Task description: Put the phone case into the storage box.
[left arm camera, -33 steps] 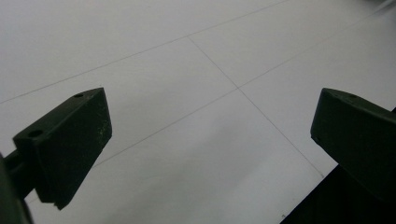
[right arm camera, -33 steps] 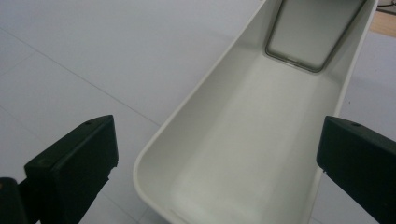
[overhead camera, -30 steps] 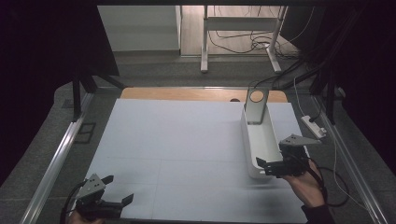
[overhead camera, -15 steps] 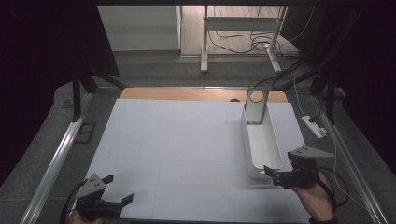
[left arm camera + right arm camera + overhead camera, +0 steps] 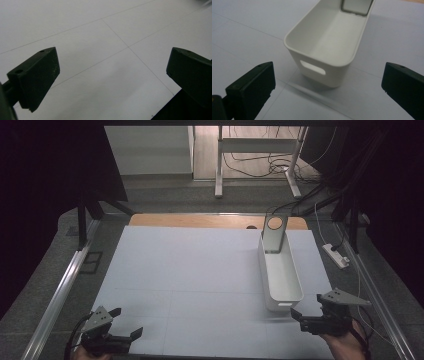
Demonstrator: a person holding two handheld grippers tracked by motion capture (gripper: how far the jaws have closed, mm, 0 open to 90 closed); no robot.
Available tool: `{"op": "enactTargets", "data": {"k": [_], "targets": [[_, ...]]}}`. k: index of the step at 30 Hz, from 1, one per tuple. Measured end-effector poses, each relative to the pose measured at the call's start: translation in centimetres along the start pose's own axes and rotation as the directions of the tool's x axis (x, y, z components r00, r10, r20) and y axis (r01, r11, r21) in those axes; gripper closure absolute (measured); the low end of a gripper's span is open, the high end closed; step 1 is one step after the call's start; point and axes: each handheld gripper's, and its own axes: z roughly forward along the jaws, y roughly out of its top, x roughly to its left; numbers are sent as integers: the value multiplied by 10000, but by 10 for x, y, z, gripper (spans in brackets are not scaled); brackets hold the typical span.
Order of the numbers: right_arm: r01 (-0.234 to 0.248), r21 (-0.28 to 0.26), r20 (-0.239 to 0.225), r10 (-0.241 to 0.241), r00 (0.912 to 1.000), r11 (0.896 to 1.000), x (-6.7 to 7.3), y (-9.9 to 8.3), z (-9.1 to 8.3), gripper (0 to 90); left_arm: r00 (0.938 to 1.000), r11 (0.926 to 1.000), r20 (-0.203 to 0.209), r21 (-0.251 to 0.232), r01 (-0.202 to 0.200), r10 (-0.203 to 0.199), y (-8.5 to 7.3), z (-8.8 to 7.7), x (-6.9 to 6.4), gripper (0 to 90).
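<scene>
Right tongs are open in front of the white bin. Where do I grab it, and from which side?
Probably the near end wall of the white bin, at the rim above its handle slot. Come from the person's side with the right tongs, one jaw inside and one outside: that short wall faces them, is thin and lies closest. The metal piece stands at the far end.

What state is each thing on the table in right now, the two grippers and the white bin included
Left gripper: open, holding nothing, low over the white table.
Right gripper: open, holding nothing, just short of the bin's near end.
White bin: upright on the table, a grey plate with a round hole leaning at its far end; nothing else visible inside.
</scene>
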Motion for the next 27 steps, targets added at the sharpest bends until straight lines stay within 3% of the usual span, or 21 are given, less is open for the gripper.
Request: {"op": "enactTargets", "data": {"k": [15,20,22,27], "targets": [[-286,-14,448,286,9986,9996,1,-36,-16,0,10000,10000,-20,-35,37,-37,0,-1,0,0],[-311,301,552,294,9980,9991,-2,-48,-15,0,10000,10000,-28,-49,28,-28,-1,-1,0,0],[-237,658,549,201,9983,9976,-2,-52,-12,0,10000,10000,-24,-46,9,-9,-1,-1,0,0],[-267,746,583,224,9980,9969,-2,-51,-10,0,10000,10000,-19,-56,11,-12,-1,-2,0,0]]}}
